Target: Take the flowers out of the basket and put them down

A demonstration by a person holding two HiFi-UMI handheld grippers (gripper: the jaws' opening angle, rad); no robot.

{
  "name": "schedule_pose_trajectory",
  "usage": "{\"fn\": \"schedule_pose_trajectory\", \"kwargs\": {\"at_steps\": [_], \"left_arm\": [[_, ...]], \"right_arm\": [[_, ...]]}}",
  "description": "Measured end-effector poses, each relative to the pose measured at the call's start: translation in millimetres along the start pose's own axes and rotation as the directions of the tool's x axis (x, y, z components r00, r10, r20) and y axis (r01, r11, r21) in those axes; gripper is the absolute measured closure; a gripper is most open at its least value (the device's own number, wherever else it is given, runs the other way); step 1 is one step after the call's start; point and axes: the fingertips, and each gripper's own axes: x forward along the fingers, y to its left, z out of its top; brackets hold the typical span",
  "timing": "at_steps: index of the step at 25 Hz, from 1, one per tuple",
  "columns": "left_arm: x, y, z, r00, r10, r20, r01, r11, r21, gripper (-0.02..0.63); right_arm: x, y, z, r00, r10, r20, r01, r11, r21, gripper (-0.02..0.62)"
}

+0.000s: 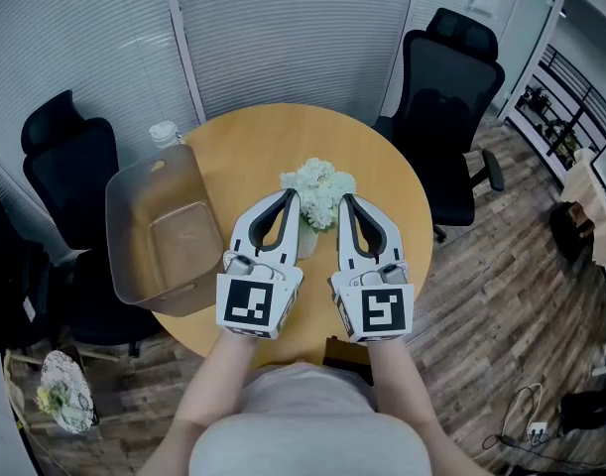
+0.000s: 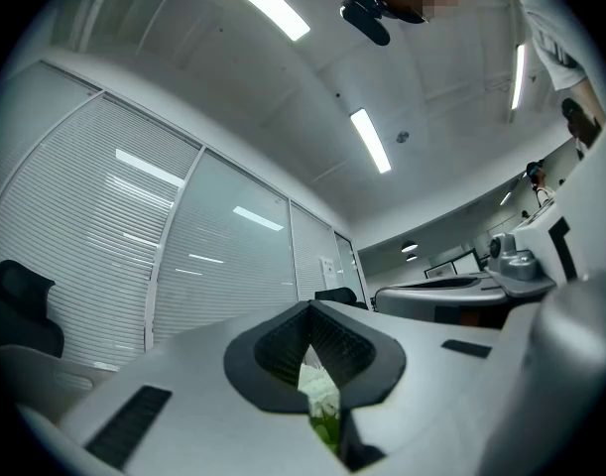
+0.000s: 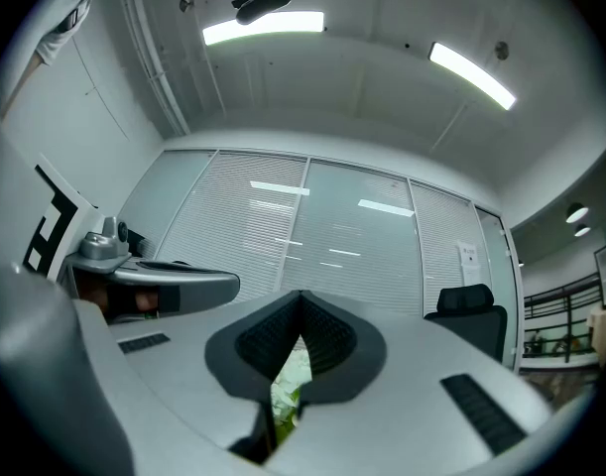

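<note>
Head view: left gripper (image 1: 289,196) and right gripper (image 1: 345,199) parallel, jaws clenched empty, beside flowers (image 1: 319,184).

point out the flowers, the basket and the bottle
flowers (image 1: 317,186): head view, on the white blooms
basket (image 1: 127,228): head view, on its left wall
bottle (image 1: 165,133): head view, on its top, behind the basket

Setting: office meeting room. Black swivel chairs (image 1: 451,107) flank a round wooden surface (image 1: 253,142). Blind-covered glass partitions (image 1: 283,28); ceiling strip lights (image 3: 469,72).
</note>
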Motion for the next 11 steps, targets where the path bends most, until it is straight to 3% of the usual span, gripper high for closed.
{"fn": "schedule_pose_trajectory", "kwargs": {"at_steps": [11], "left_arm": [[-4.2, -3.9, 3.6, 1.000, -0.016, -0.001, 0.016, 1.000, 0.023, 0.603]], "right_arm": [[-3.0, 5.8, 7.8, 1.000, 0.016, 0.009, -0.016, 1.000, -0.015, 0.574]]}}
